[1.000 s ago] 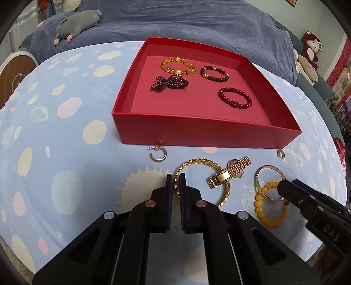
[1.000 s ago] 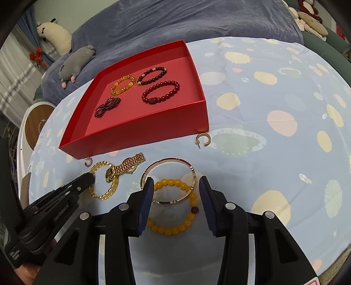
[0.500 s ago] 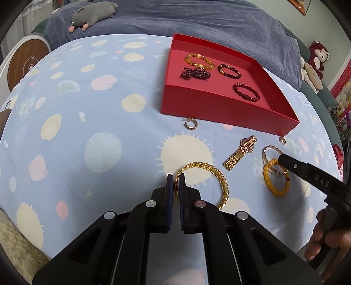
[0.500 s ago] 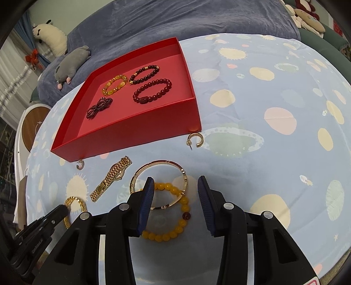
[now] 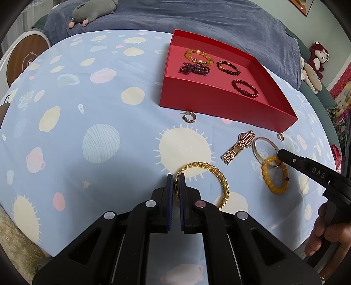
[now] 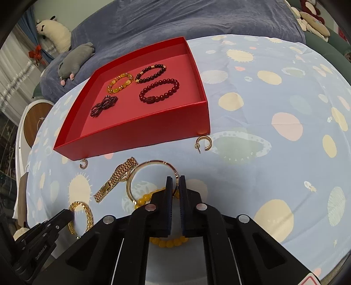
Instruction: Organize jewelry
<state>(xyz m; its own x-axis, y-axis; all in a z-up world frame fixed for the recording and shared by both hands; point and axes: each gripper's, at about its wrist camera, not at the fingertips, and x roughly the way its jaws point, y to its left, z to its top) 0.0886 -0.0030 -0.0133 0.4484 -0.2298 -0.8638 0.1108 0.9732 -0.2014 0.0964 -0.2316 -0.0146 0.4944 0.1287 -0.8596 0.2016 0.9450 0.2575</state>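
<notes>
My left gripper (image 5: 175, 178) is shut on the near rim of a gold chain bracelet (image 5: 220, 180), which rests on the cloth; it also shows in the right wrist view (image 6: 88, 213). My right gripper (image 6: 176, 181) is shut where the thin gold bangle (image 6: 140, 170) and the yellow bead bracelet (image 6: 143, 200) overlap; which one it pinches is hidden. A red tray (image 5: 210, 102) holds several bead bracelets (image 5: 244, 88). A gold watch (image 5: 238, 147) lies between the two grippers.
Two small gold hoop earrings lie by the tray's front wall, one (image 5: 189, 116) at its left corner and one (image 6: 204, 141) at its right corner. The table has a blue spotted cloth. A sofa with plush toys (image 5: 94, 9) stands behind.
My right gripper has shut over the bangle and the yellow beads. My left gripper has pulled back toward me with the gold chain bracelet, away from the watch and tray.
</notes>
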